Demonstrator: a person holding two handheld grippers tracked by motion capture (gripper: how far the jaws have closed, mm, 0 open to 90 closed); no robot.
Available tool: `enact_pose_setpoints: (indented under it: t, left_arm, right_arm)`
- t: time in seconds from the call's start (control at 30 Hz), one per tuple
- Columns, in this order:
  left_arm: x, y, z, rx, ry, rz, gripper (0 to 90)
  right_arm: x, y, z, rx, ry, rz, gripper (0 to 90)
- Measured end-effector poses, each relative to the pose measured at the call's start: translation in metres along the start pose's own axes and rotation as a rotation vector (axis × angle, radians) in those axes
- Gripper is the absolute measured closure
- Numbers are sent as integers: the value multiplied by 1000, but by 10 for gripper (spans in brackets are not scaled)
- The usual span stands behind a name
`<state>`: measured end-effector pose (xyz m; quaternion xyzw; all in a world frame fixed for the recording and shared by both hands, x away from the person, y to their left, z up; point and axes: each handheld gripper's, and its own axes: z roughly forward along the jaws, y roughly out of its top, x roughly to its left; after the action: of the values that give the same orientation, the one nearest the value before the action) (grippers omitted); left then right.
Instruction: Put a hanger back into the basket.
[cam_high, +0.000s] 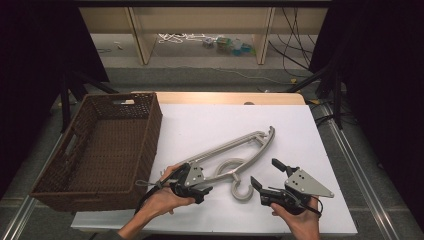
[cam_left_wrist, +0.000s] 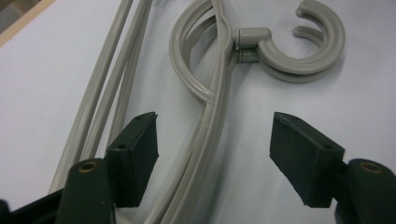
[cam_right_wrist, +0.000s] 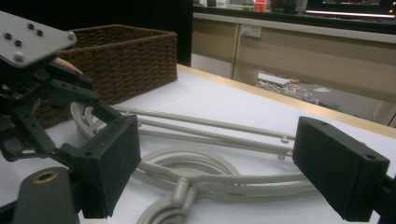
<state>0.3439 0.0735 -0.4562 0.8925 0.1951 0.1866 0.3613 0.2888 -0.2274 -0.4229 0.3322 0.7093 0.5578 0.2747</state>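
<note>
- Basket: brown wicker, sits at the left edge of the bench, overhanging it on the left side. Nothing can be seen inside it.
- Left hand-held gripper: held low over the front part of the bench, just right of the basket's front corner. Its jaws stand apart and straddle one arm of the hangers; in the left gripper view the pads are clear of the plastic on both sides, so nothing is clamped.
- Hangers: grey plastic, two or more stacked, lying flat on the white surface near the middle of the bench. The arms run from the front left toward the back right; the hooks curl toward the front edge, between the two grippers.
- Right hand-held gripper: held near the front edge, right of the hooks, apart from the hangers. Jaws wide open, nothing between the pads; the right gripper view looks across the hangers toward the basket.
</note>
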Motion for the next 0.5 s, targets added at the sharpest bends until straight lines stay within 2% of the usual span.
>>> enact_pose_setpoints:
  t: [0.03, 0.07, 0.13, 0.17, 0.5]
  left_arm:
    - [0, 0, 0, 0, 0, 0, 347]
    - [2, 2, 4, 25, -3, 11, 374]
    - [2, 3, 7, 27, -10, 1, 388]
    - [3, 4, 12, 49, -4, 4, 403]
    - [3, 9, 32, 99, -11, -13, 472]
  right_arm:
    - [0, 0, 0, 1, -7, -5, 161]
    - [0, 0, 0, 0, -7, -6, 161]
    - [0, 0, 0, 14, -11, -8, 161]
    - [0, 0, 0, 8, -7, -6, 162]
    - [0, 0, 0, 15, -6, -12, 165]
